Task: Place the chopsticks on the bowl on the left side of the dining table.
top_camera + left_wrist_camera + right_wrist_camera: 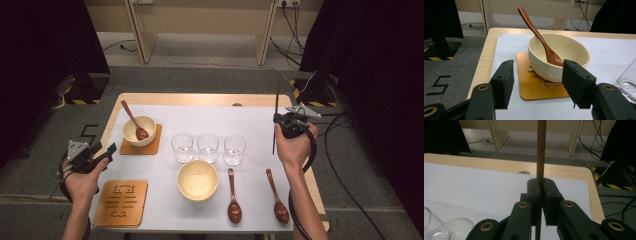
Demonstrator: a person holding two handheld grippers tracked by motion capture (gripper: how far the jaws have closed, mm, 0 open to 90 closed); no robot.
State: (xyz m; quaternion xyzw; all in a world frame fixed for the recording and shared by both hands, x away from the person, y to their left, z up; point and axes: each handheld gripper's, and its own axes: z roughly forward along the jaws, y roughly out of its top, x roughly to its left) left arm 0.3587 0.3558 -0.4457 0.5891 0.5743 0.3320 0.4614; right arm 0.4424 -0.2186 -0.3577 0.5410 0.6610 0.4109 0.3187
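A thin brown wooden stick [277, 95] stands nearly upright over the table's right side, and my right gripper [277, 120] is shut on it. In the right gripper view the stick [541, 150] rises from between the closed jaws of my right gripper [541, 186]. My left gripper [103, 149] hangs open off the table's left edge with nothing between its pads. In the left gripper view the left gripper [537, 85] faces a cream bowl [559, 58] holding a brown spoon [536, 33], set on a wooden coaster [534, 87].
Three clear glasses [208, 147] stand in a row mid-table. An empty cream bowl [198, 180] sits in front of them, with two brown spoons [234, 197] to its right. A second coaster [121, 202] lies front left. A white mat [210, 120] covers the table.
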